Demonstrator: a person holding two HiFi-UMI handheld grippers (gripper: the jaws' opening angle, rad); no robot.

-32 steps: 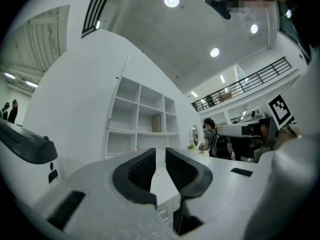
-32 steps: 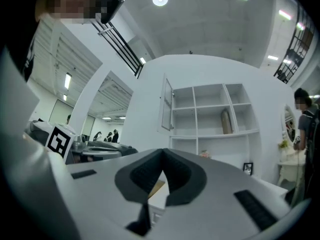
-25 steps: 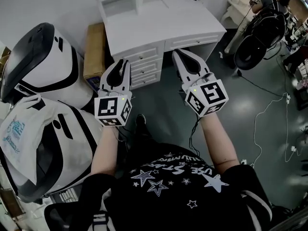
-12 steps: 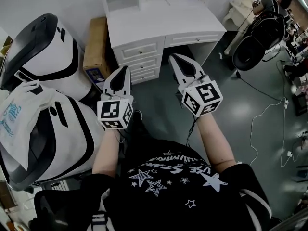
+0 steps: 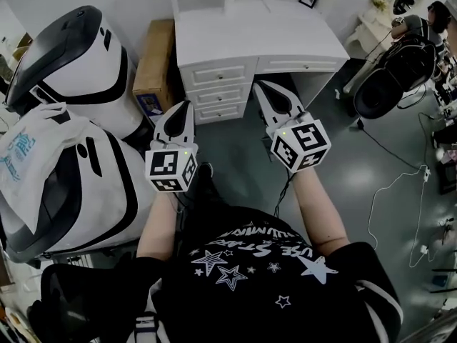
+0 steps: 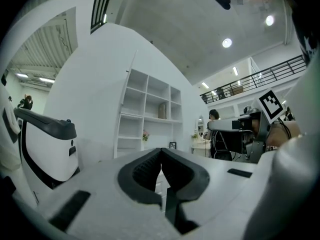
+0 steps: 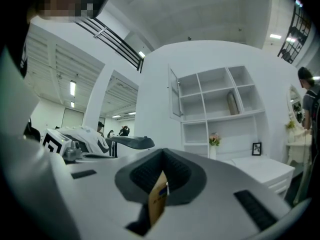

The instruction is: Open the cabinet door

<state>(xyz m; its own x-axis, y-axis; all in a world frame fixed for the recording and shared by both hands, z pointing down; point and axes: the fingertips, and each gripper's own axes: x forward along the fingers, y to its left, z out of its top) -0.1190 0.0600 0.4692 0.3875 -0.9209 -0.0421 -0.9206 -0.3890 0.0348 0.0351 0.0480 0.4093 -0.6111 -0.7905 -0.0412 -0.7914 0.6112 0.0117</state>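
Evidently the approach is only starting: the left tongs (image 5: 187, 106) and the right tongs (image 5: 261, 86) are held side by side and level over the floor (image 5: 235, 156), both aimed at the white desk (image 5: 285, 34) but well short of it. Each pair is closed tip to tip with nothing caught inside. In the right gripper view, the brown shape showing through the hollow behind the tips is the far-off cardboard box (image 5: 156, 64) beside the desk, not a held thing. Carrying them shut makes sense for a walk-up, since nothing needs gripping yet. The likeliest target is the narrow door panel (image 7: 175, 96) at the upper left of the shelf unit (image 7: 222, 115) standing at the back of the desk; it seems to hang a little ajar, though I cannot be sure. Reaching it should mean raising one pair well above the drawers (image 5: 218, 73) and parting its tips to catch the door's edge or handle
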